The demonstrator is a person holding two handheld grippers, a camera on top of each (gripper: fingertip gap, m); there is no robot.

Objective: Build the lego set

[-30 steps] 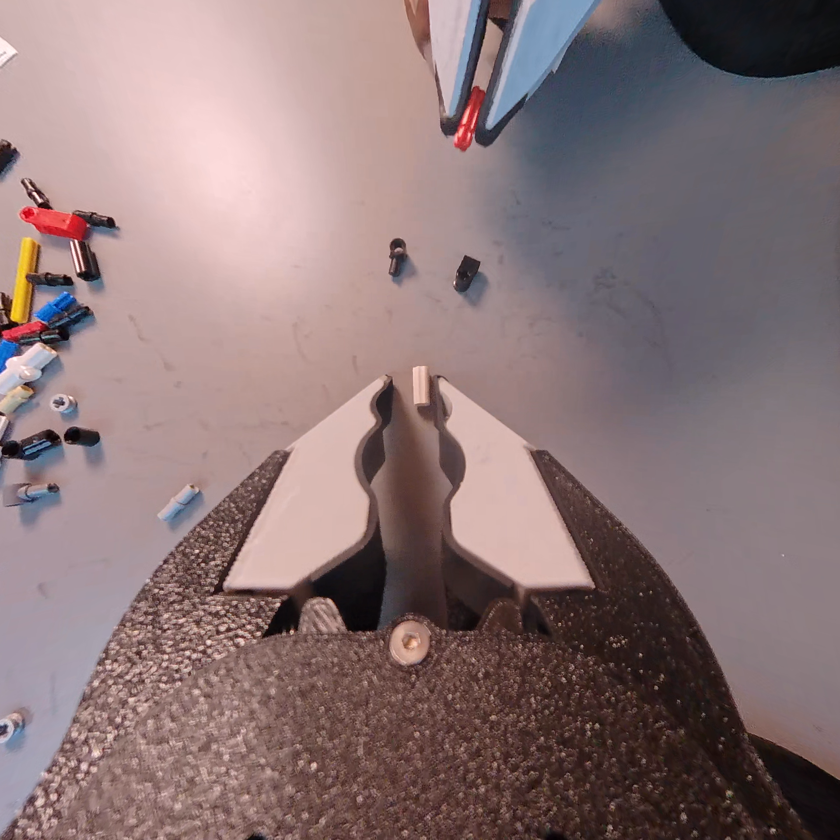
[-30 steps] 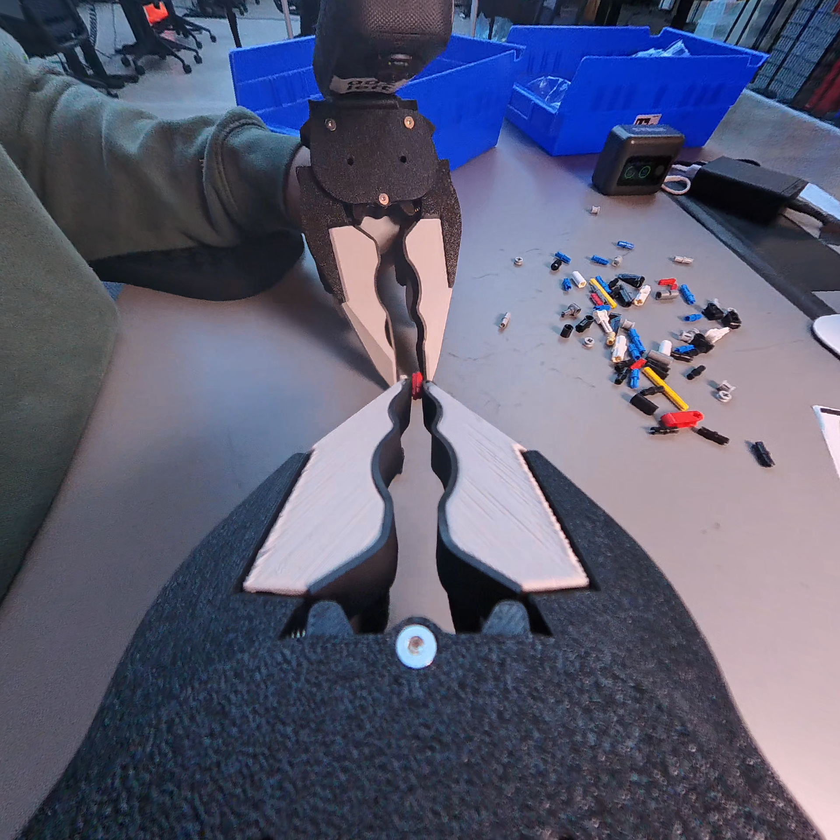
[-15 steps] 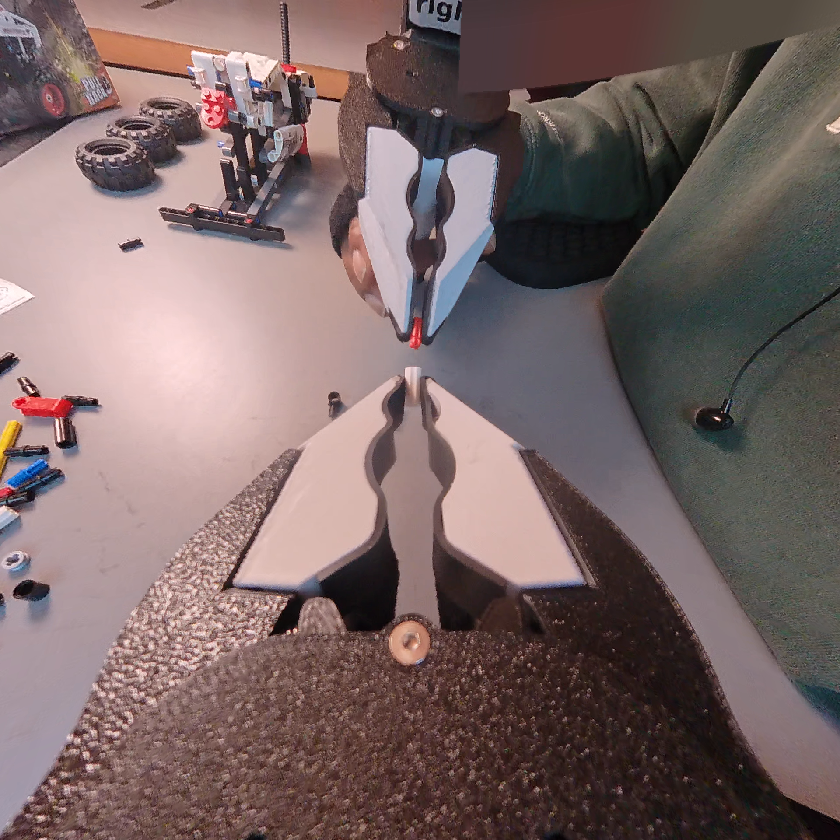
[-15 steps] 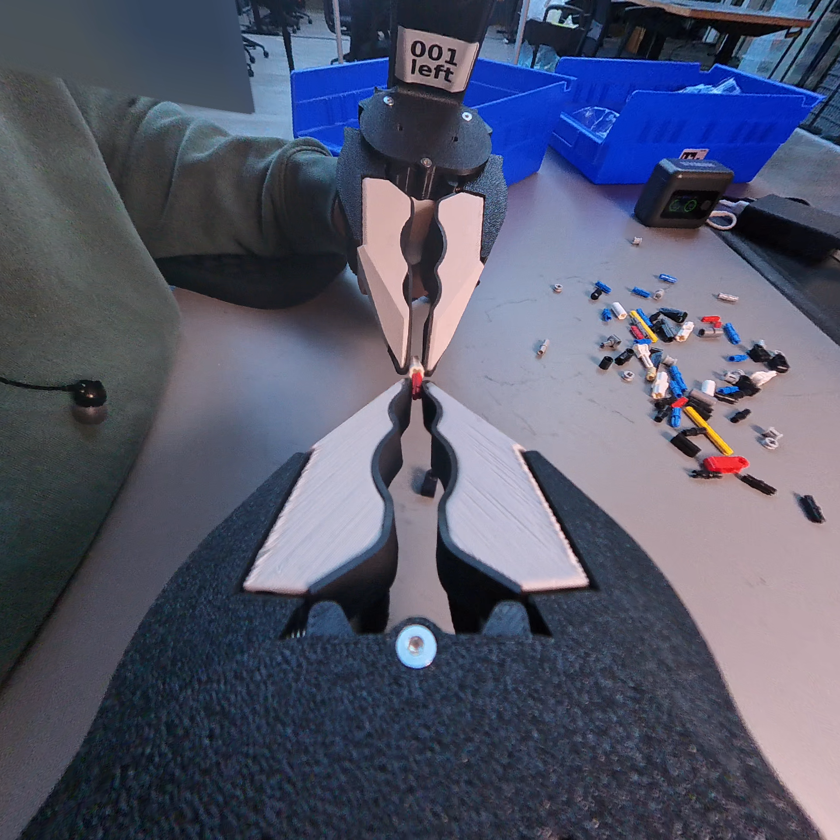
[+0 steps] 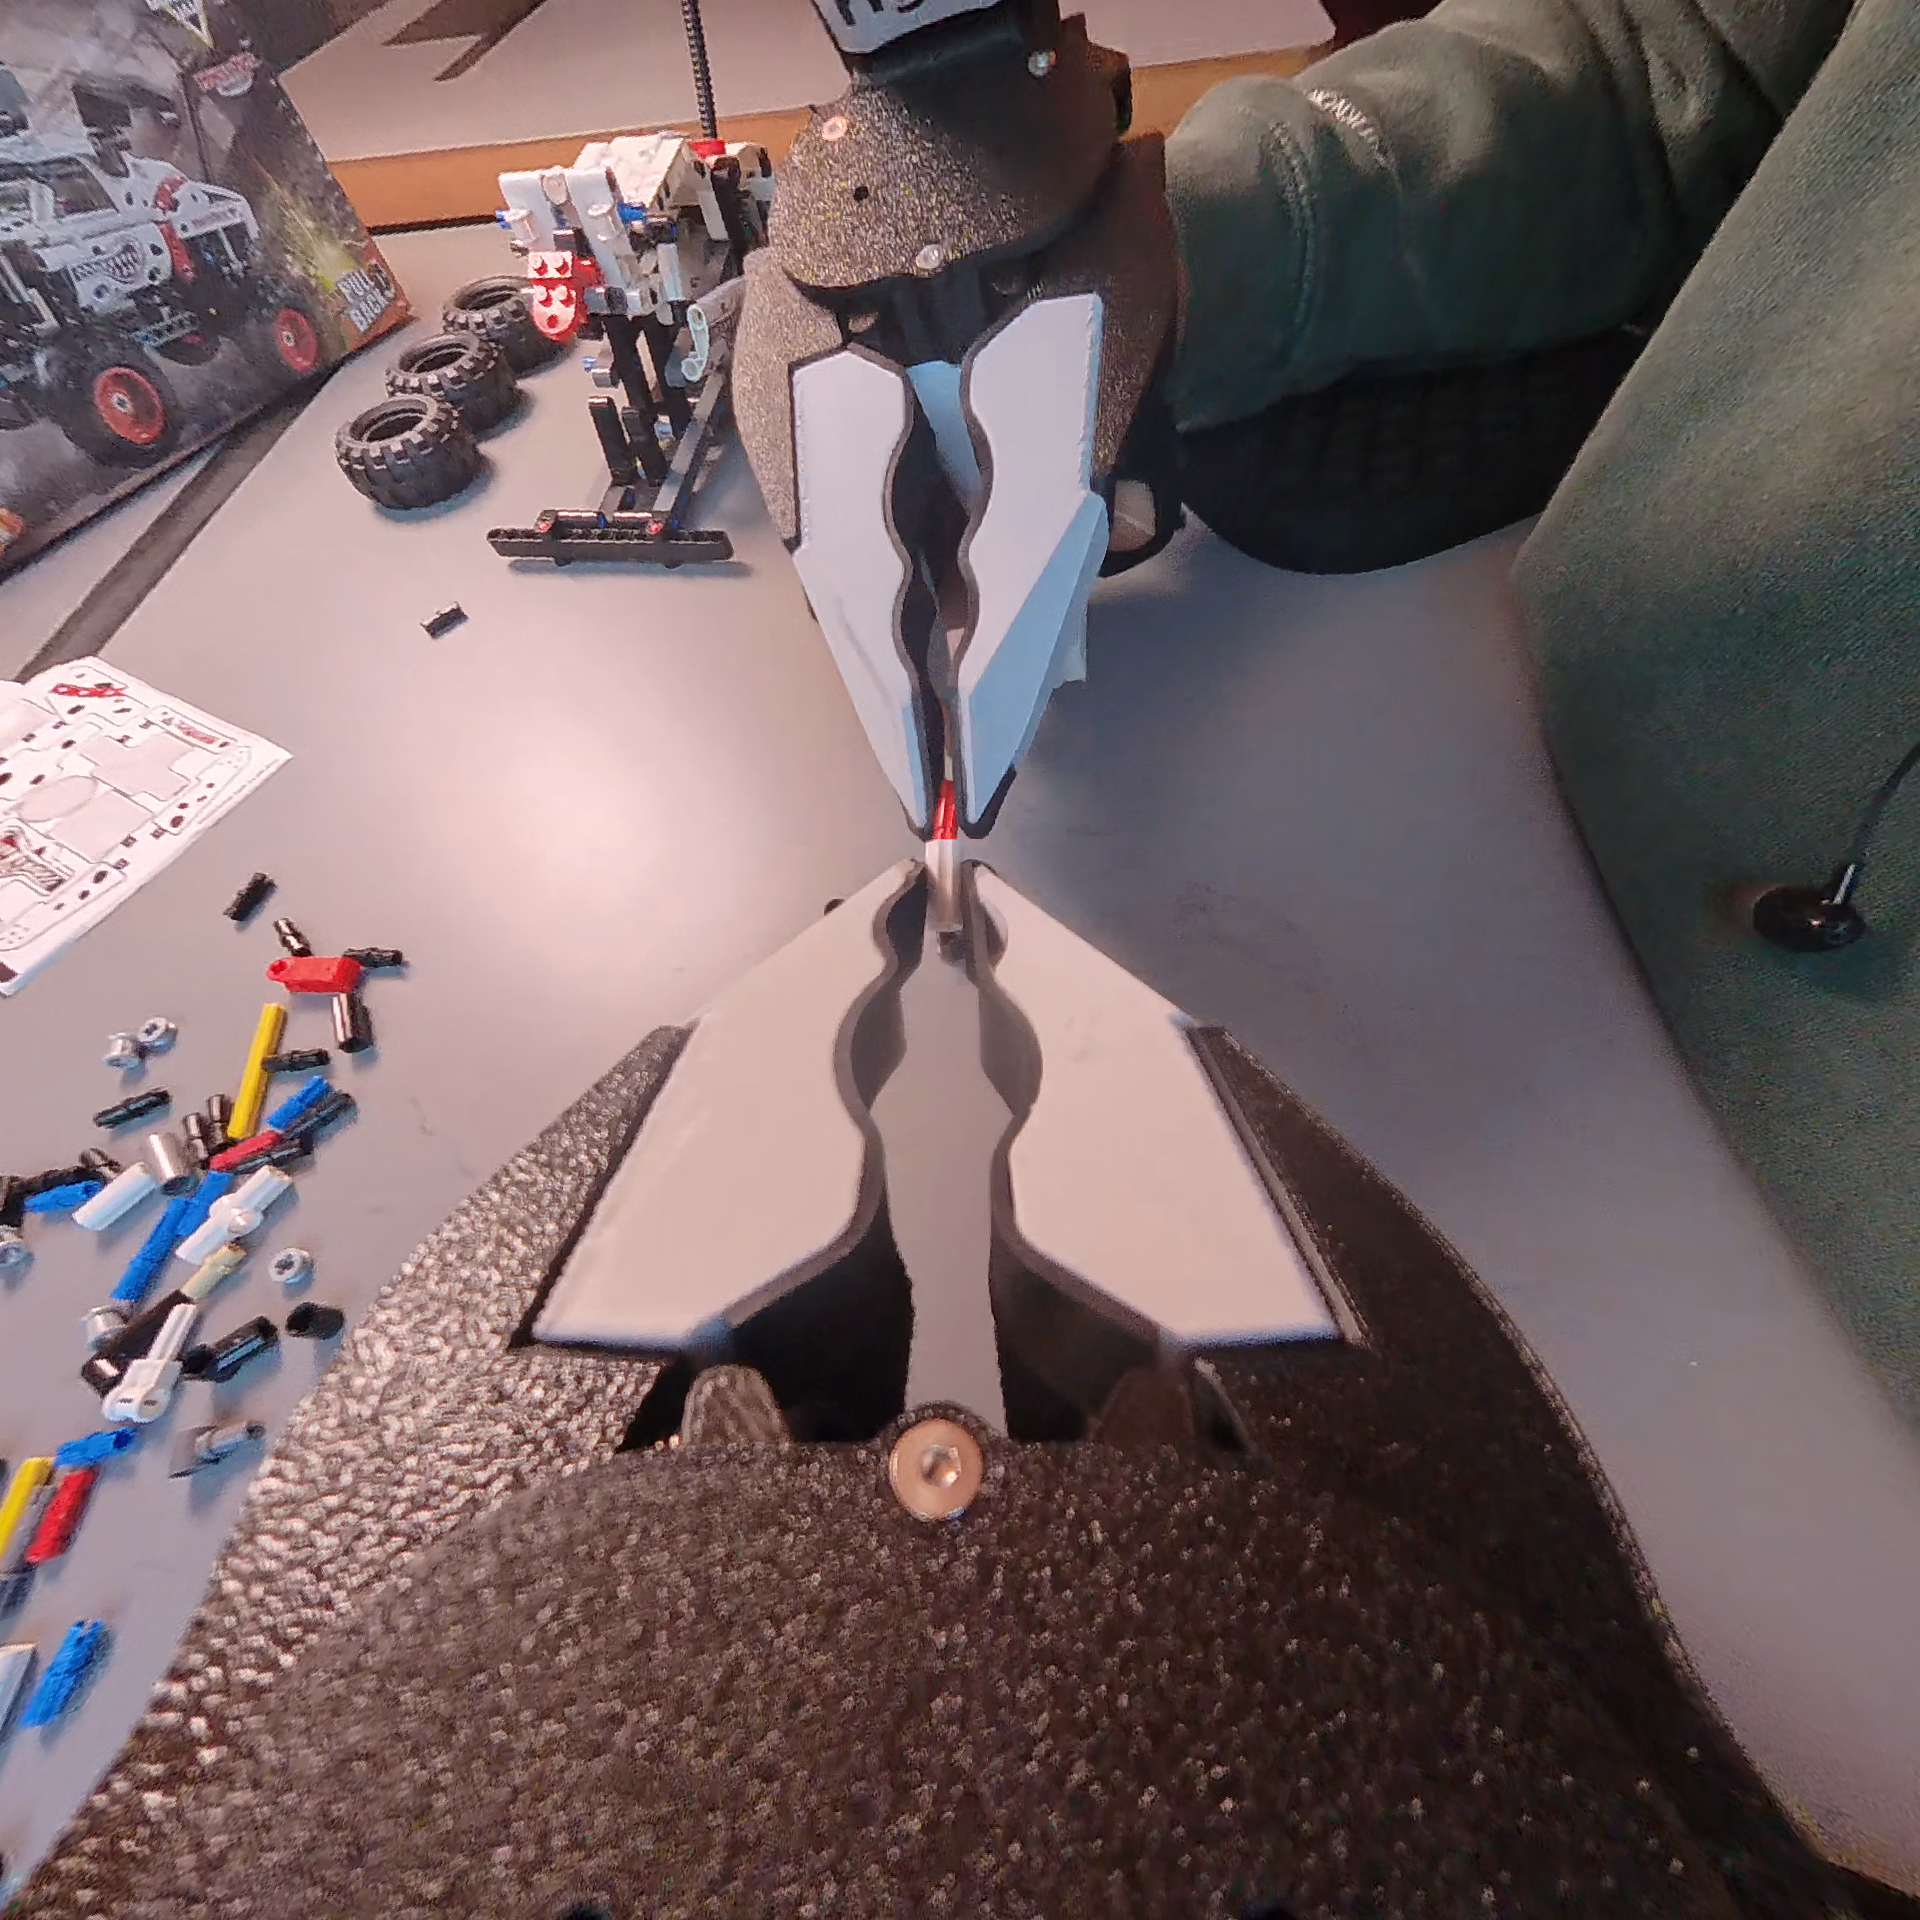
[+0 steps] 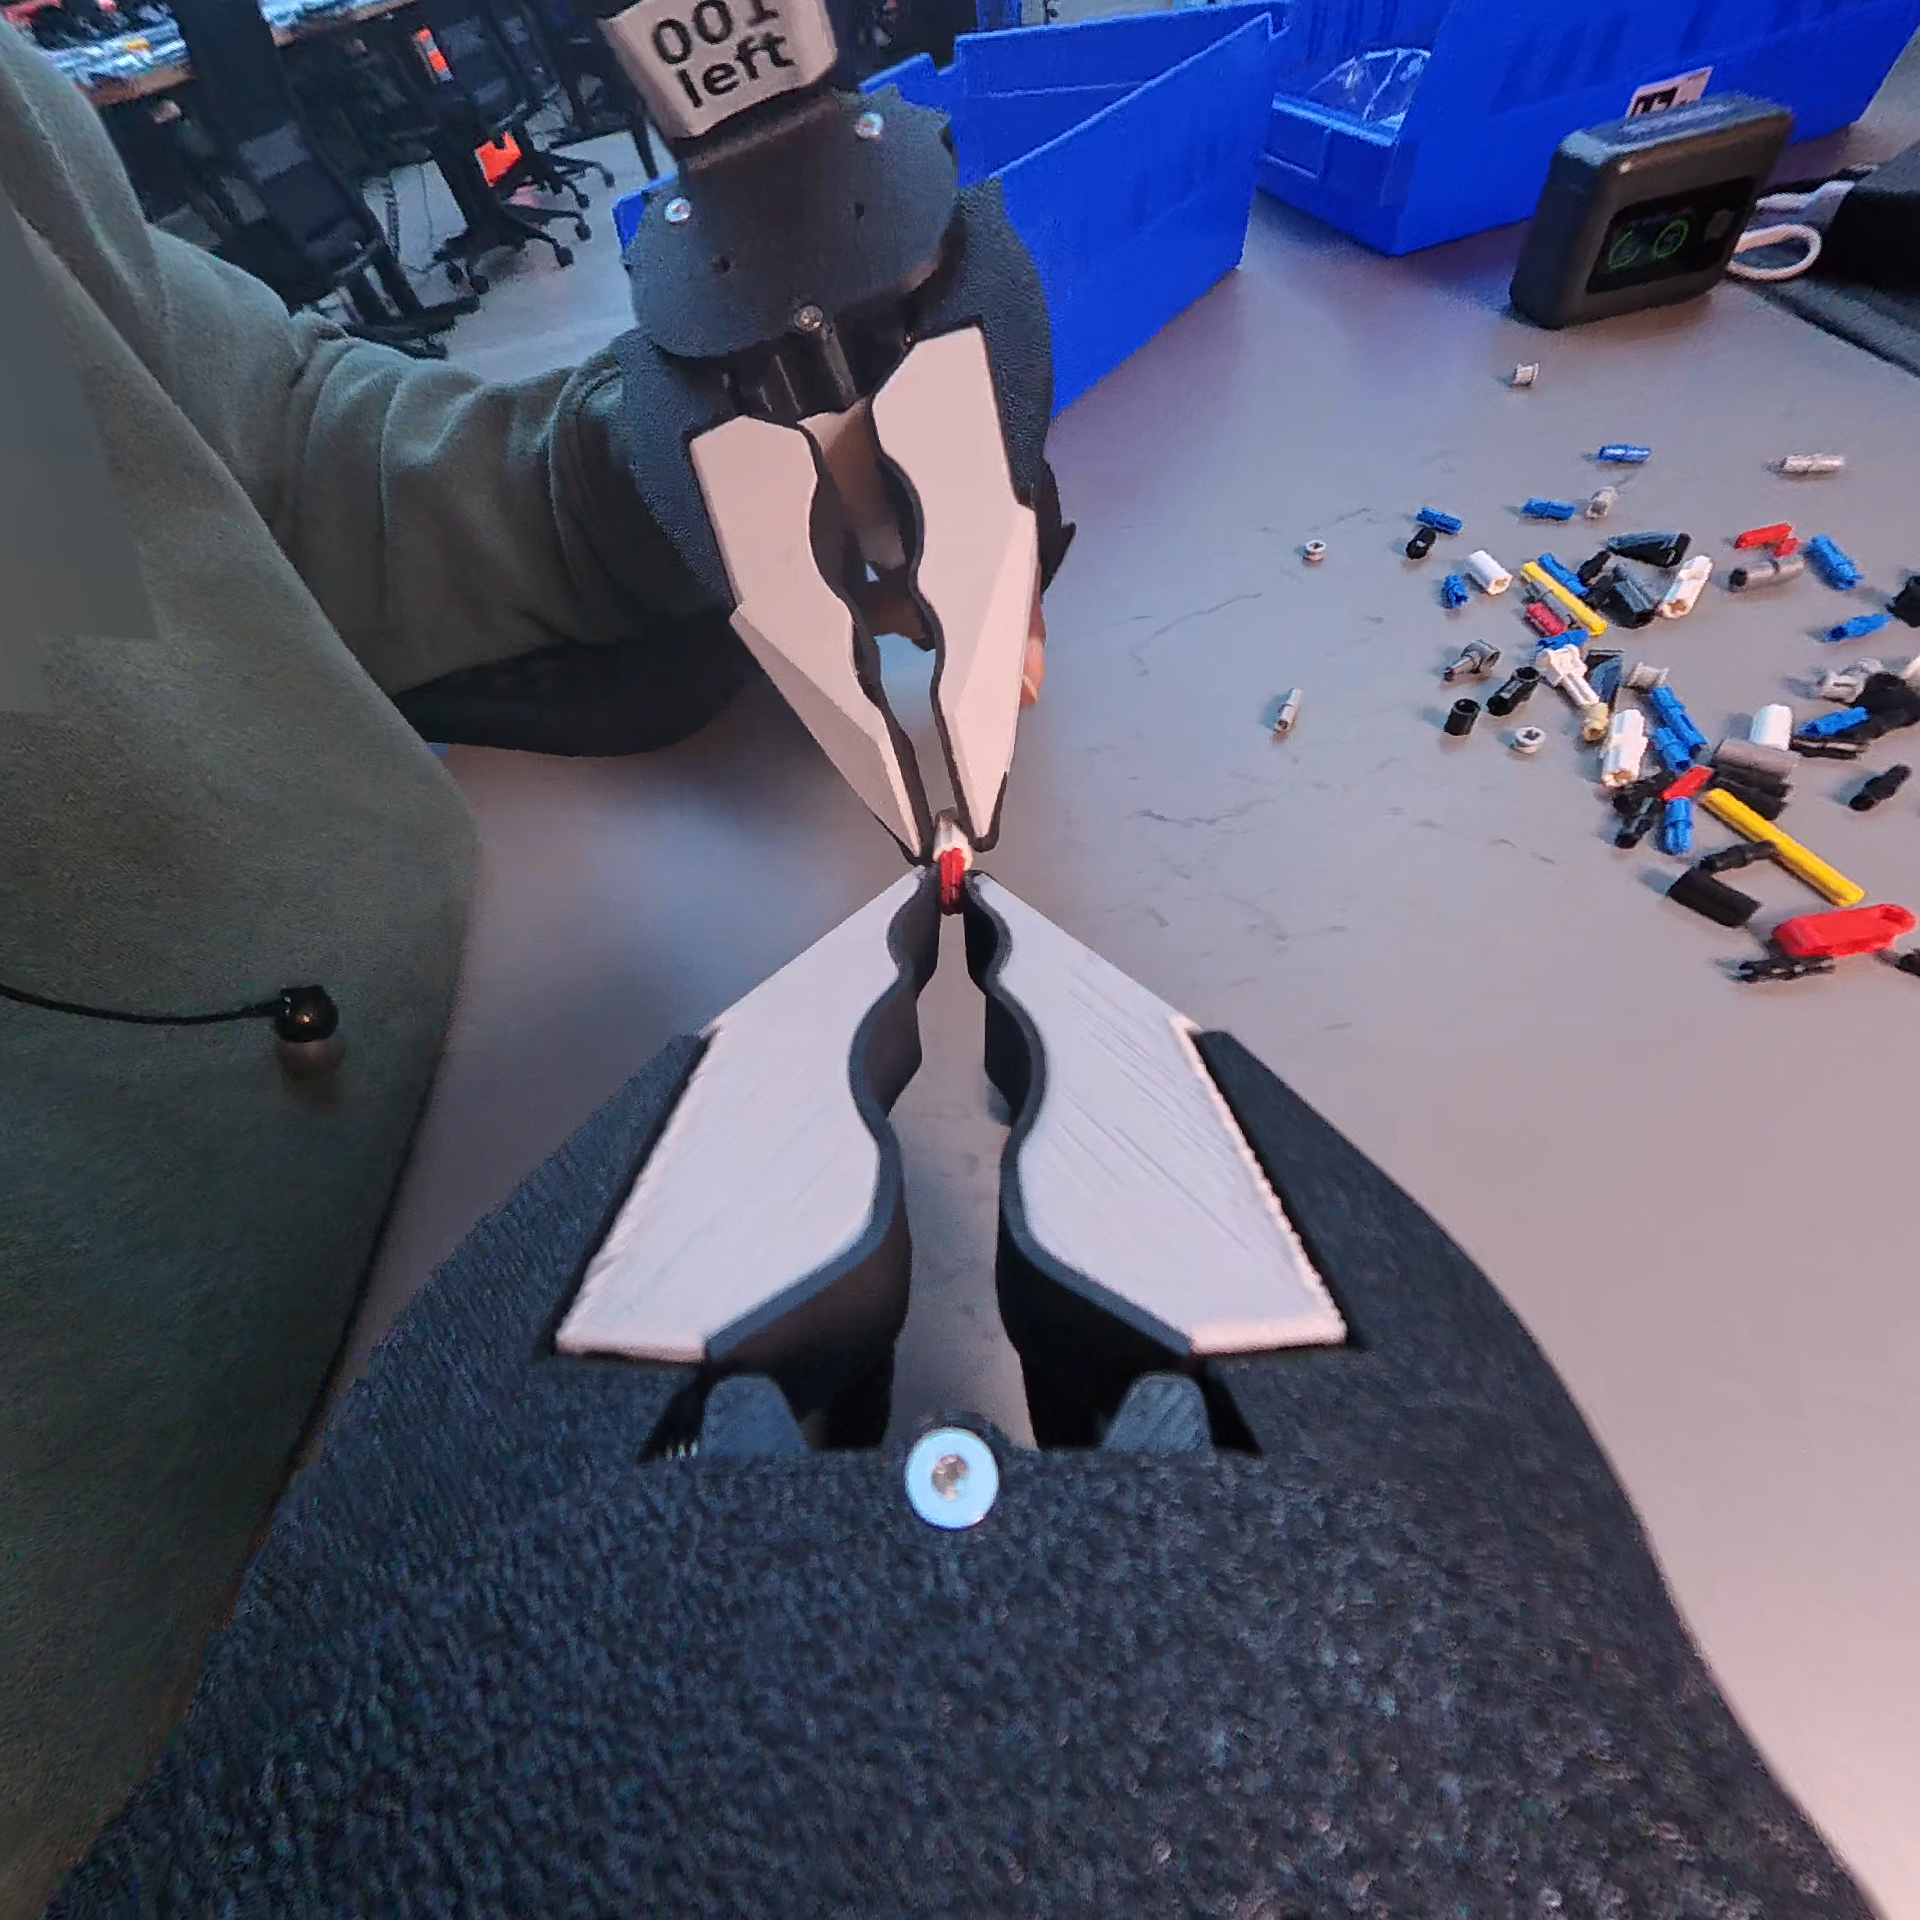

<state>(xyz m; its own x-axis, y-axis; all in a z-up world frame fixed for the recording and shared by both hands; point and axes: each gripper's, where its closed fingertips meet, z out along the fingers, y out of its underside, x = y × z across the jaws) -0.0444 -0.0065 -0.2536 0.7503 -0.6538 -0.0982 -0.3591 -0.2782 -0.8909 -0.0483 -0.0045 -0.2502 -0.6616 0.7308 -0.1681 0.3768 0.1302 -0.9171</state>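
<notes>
- Red pin (image 6: 950,875) clamped in right gripper (image 6: 948,883), tip touching grey sleeve (image 5: 943,878).
- Left gripper (image 5: 943,902) clamped on grey sleeve, above table (image 5: 623,790).

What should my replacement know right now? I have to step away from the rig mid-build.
Left gripper: shut on the pale grey sleeve.
Right gripper: shut on the red pin.
The two grippers face tip to tip above the table; pin and sleeve meet end to end, how far seated I cannot tell.
Done: part-built truck frame stands far left, three tyres beside it.
Left: finish the join, then use the loose pieces.
</notes>
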